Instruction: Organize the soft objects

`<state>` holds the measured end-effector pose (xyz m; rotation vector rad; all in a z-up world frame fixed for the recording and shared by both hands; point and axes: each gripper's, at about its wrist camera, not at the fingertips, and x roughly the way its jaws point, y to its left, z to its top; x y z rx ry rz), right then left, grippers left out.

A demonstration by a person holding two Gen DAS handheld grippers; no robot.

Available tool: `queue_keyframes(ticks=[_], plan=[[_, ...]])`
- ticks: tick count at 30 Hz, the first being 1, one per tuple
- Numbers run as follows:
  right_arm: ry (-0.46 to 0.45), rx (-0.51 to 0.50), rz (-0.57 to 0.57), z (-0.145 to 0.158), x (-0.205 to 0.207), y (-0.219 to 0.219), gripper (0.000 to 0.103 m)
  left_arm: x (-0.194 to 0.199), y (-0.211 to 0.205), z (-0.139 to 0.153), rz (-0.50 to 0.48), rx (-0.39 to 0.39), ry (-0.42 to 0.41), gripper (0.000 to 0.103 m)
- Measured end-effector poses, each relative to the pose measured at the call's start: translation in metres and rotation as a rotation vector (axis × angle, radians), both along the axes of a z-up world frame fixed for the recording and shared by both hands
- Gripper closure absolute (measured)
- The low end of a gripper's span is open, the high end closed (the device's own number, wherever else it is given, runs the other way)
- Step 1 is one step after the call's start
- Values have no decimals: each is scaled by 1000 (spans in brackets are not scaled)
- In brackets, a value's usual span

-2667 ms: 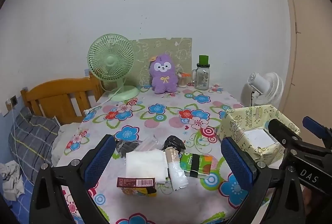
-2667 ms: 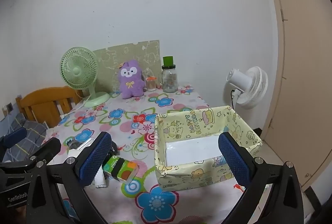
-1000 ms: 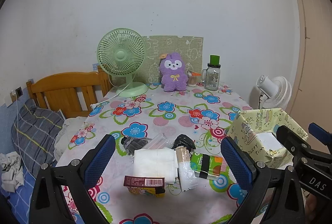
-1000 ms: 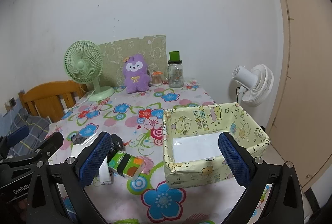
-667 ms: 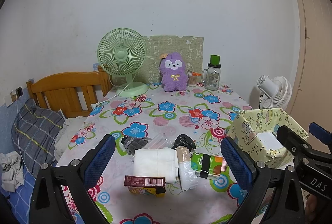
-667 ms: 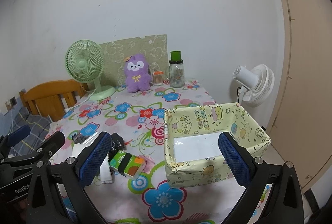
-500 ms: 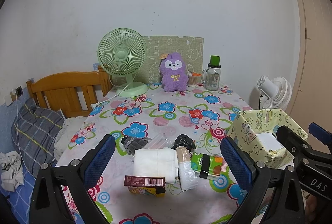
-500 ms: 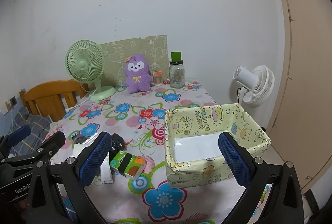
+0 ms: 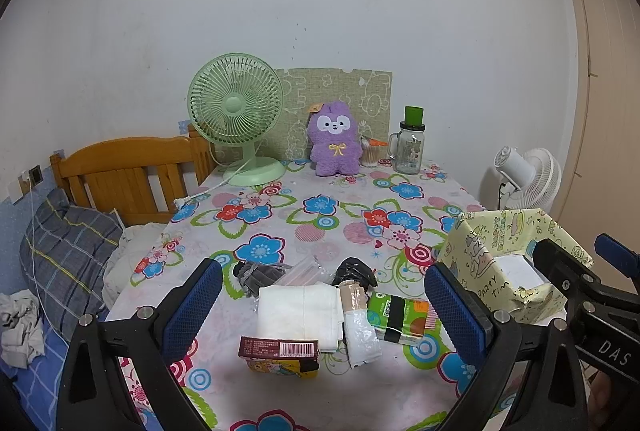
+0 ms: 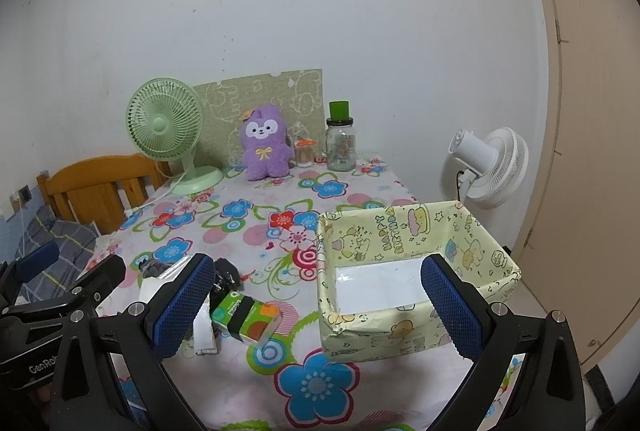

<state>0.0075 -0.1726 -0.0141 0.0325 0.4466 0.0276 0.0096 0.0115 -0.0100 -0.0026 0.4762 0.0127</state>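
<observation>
A pile of small items lies near the table's front edge: a folded white cloth [image 9: 298,311], a grey pouch [image 9: 260,273], a black bundle [image 9: 354,270], a green tissue pack [image 9: 398,316], a white packet [image 9: 362,337] and a maroon box [image 9: 280,351]. A yellow cartoon-print box [image 10: 416,271] stands open to the right, also in the left wrist view [image 9: 508,271]. A purple plush [image 9: 334,139] sits at the back. My left gripper [image 9: 324,305] is open above the pile. My right gripper [image 10: 316,305] is open before the box.
A green desk fan [image 9: 236,119], a patterned board [image 9: 340,103] and a glass jar [image 9: 412,143] stand at the back of the floral table [image 9: 320,207]. A wooden headboard [image 9: 128,171] and pillow [image 9: 68,247] are left. A white fan [image 10: 488,167] stands right.
Both cameras have drifted slightly since the earliest frames, so the scene sits a little differently. The objects on the table have not moved and both grippers stay open.
</observation>
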Motion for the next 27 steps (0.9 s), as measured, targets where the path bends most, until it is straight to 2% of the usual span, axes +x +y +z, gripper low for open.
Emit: queue_keyframes(ticks=[10, 14, 27], plan=[[9, 19, 7, -2, 7, 2, 0, 5, 4, -5, -8, -8, 17, 4], [5, -17, 19, -5, 10, 9, 0, 9, 8, -10, -5, 2, 23, 4], [74, -19, 73, -27, 31, 37, 5, 22, 28, -36, 10, -7, 91, 5]])
